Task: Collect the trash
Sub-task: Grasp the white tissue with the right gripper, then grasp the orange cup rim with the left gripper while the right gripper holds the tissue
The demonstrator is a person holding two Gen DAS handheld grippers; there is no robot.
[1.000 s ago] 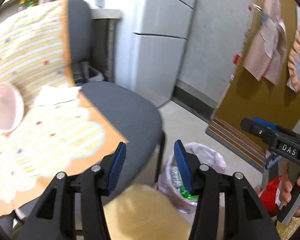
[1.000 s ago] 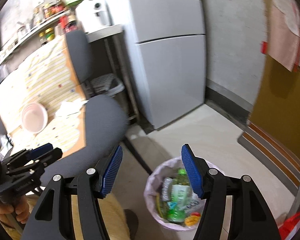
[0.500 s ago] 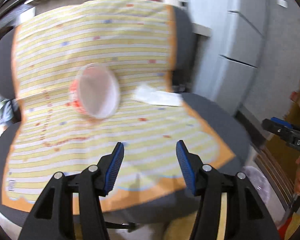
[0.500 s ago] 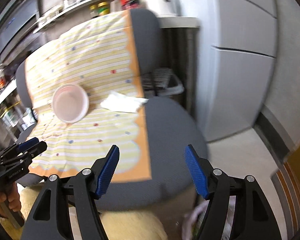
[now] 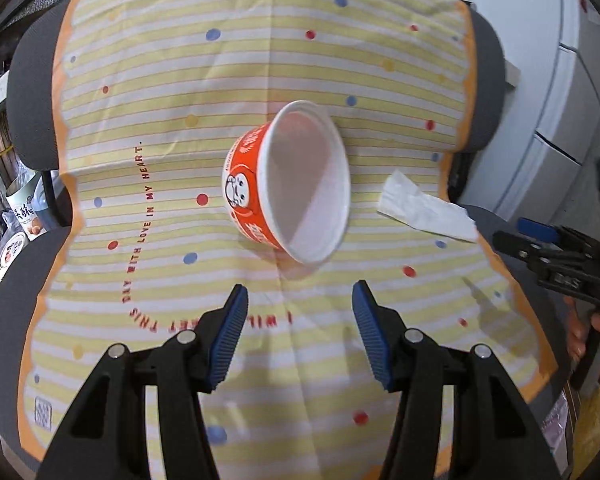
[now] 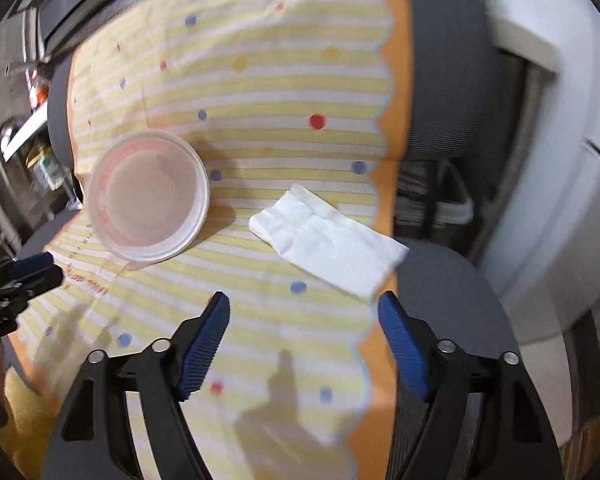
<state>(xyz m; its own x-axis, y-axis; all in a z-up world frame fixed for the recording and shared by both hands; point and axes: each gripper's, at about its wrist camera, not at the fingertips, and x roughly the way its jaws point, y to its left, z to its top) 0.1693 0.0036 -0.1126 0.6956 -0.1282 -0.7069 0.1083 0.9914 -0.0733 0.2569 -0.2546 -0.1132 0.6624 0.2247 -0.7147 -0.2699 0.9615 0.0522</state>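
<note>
With both grippers hanging over the chair seat, neither has anything in it: left gripper (image 5: 296, 312) has its jaws wide and lined up on the cup (image 5: 288, 184), right gripper (image 6: 304, 336) has its jaws wide and aimed at the napkin (image 6: 328, 236).

Cup is orange-and-white paper, looks empty, tipped with its mouth toward the left camera, sitting mid-cloth near where the seat meets the chair back. My guess: left is centred on it so the pads can close across the rim or body.

Napkin lies flat at the right edge of the striped cloth (image 5: 172, 92), one corner overhanging onto the bare grey chair (image 6: 452, 288). Flat paper on soft fabric, so a pinch may catch cloth too.

Cup and napkin sit apart, not touching. Nothing lies between either gripper and its target. Fridge (image 5: 572, 92) stands to the right, past the chair.
</note>
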